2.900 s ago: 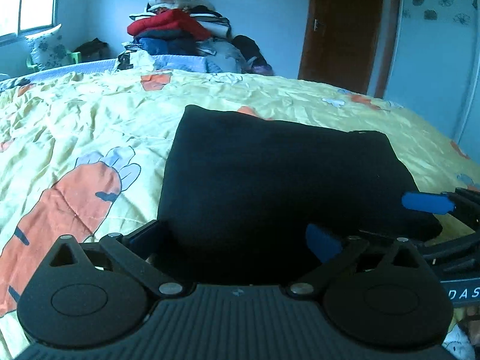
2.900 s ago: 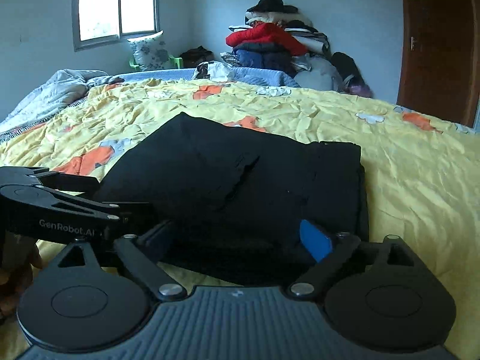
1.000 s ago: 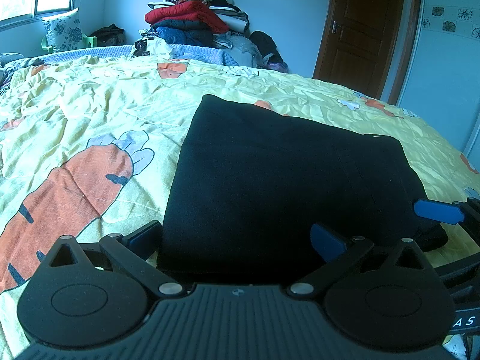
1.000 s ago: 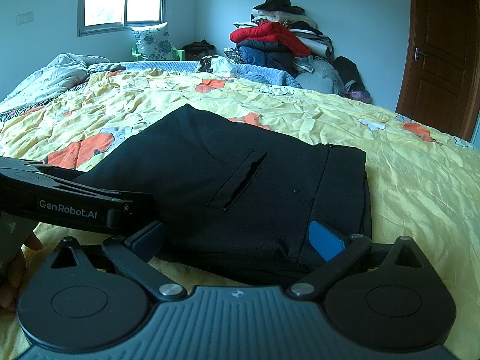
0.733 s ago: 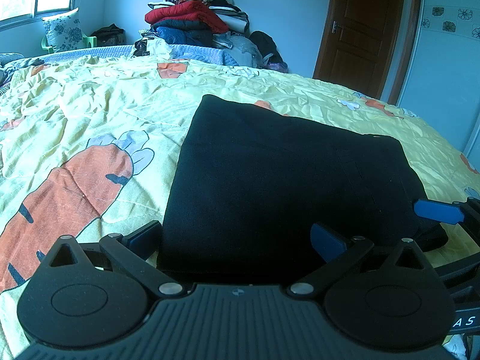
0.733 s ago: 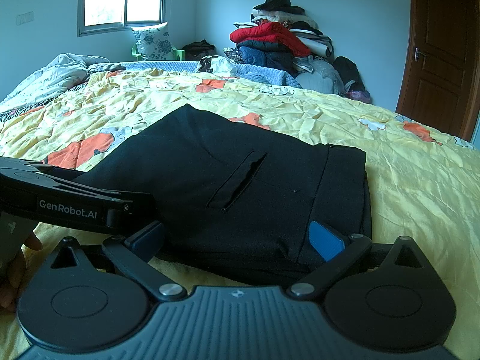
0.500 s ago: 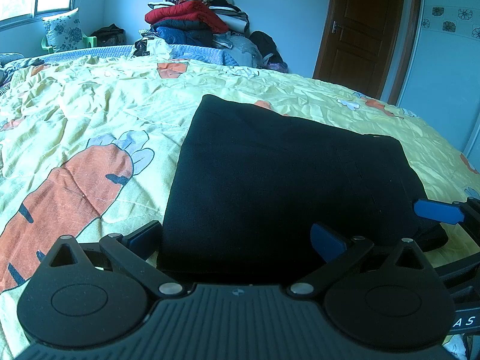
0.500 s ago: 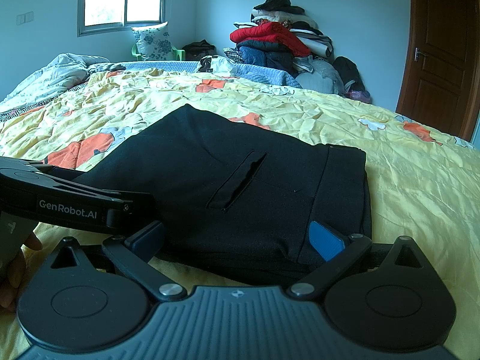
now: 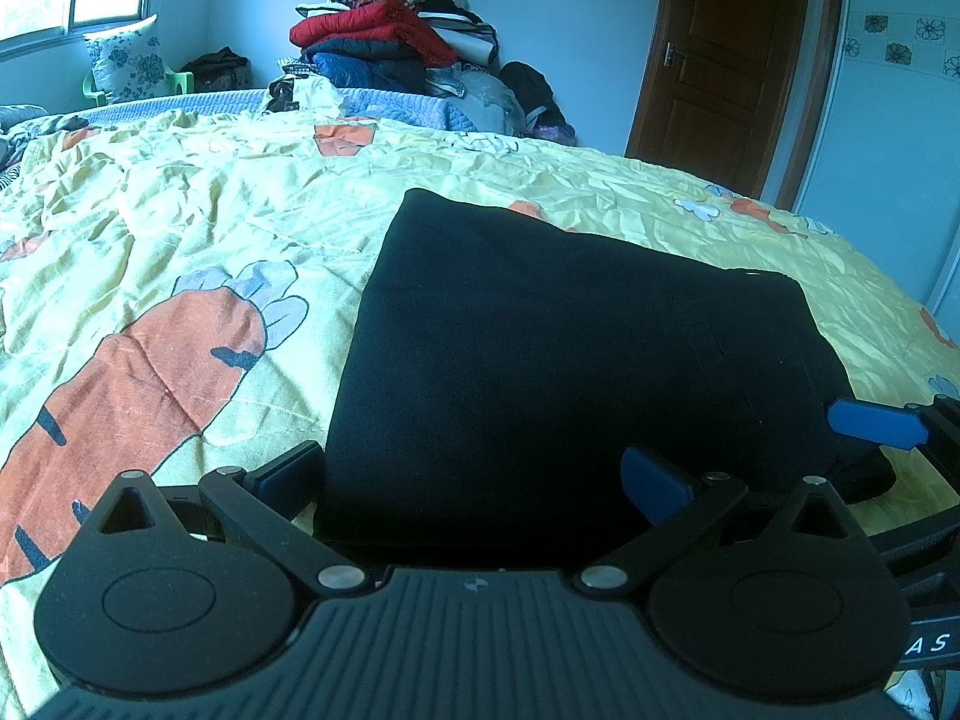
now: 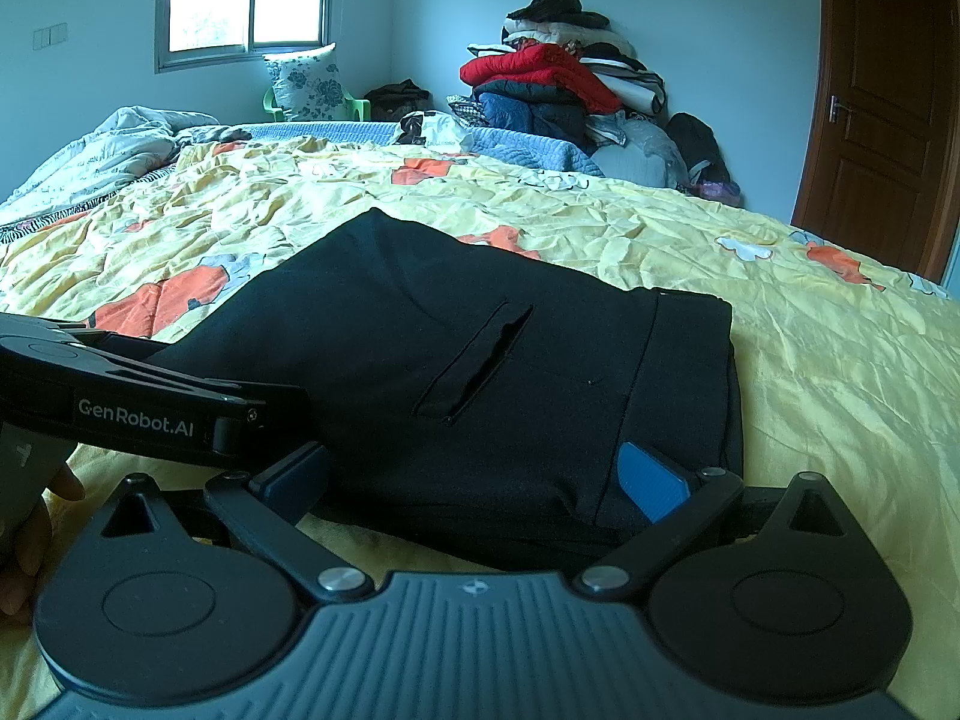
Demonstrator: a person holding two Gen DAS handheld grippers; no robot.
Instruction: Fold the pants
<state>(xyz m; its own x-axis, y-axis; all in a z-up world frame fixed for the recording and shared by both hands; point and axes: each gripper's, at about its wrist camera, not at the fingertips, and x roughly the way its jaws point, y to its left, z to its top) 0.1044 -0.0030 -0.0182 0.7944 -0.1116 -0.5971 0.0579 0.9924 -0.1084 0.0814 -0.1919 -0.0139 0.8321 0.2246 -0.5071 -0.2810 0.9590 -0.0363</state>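
The black pants [image 9: 570, 372] are seen folded into a compact rectangle on the yellow bedspread [image 9: 180, 240], both the left gripper [image 9: 471, 480] and right gripper [image 10: 474, 474] spread apart and empty at the near edge, so only withdrawal seems needed, nothing obstructing.

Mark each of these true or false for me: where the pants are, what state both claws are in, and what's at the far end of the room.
1. The black pants lie folded into a compact rectangle on the yellow carrot-print quilt. True.
2. The left claw is shut on the pants. False: it is open, one finger on each side of the near edge.
3. The right claw is open. True.
4. A slit pocket shows on the pants' top layer. True.
5. The pile of clothes sits on the pants. False: it is stacked by the far wall.
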